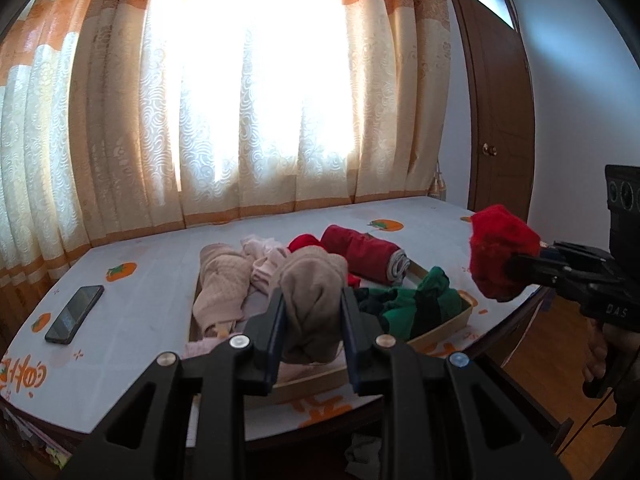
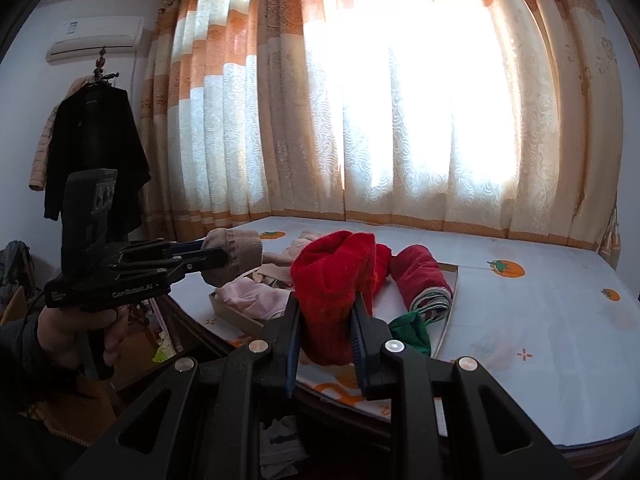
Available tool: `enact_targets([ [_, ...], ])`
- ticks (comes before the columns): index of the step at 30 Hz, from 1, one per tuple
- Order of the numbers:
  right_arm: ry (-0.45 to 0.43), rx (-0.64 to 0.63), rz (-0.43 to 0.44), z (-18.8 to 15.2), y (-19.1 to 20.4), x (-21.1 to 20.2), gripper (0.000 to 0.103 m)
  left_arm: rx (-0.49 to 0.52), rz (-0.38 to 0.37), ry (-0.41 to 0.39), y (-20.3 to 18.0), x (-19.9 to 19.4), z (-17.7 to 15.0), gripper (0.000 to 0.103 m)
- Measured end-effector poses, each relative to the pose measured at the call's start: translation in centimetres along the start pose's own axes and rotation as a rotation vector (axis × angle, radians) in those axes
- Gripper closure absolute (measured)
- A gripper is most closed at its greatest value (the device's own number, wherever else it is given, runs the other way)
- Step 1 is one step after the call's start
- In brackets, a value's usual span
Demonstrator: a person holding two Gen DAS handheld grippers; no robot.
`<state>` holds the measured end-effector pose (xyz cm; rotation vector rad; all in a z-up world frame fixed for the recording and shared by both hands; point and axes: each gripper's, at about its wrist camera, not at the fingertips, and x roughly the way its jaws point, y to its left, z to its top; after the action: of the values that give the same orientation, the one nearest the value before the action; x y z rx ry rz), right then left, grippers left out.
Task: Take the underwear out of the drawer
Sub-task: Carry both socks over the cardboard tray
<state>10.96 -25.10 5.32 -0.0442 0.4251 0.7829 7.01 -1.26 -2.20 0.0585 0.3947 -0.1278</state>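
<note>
Both grippers hold cloth above the shallow wooden drawer (image 1: pixel 448 326), which sits on the tabletop (image 1: pixel 140 292) under a persimmon-print cover. Left gripper (image 1: pixel 312 320): jaws closed on a beige knit piece (image 1: pixel 310 300), lifted over the drawer's near edge. Right gripper (image 2: pixel 326 320): jaws clamped on a red fuzzy piece (image 2: pixel 332 280), off the drawer's right side. More underwear remains in the drawer: pink (image 1: pixel 264 264), green (image 1: pixel 416 300), a rolled dark-red bundle (image 1: pixel 364 254). To do this well, I judge: lift each piece straight up until its trailing cloth clears the rim, carry outward past the drawer, release over bare cover, keeping clear of the phone (image 1: pixel 74 314) left of the drawer.
</note>
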Motion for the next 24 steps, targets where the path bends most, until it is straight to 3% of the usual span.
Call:
enact_targets([
  [24, 0.091, 0.057, -0.03, 2.7, -3.6, 5.3, 0.078, 0.046, -0.016, 0.054, -2.4, 6.1, 3.2, 0.079],
])
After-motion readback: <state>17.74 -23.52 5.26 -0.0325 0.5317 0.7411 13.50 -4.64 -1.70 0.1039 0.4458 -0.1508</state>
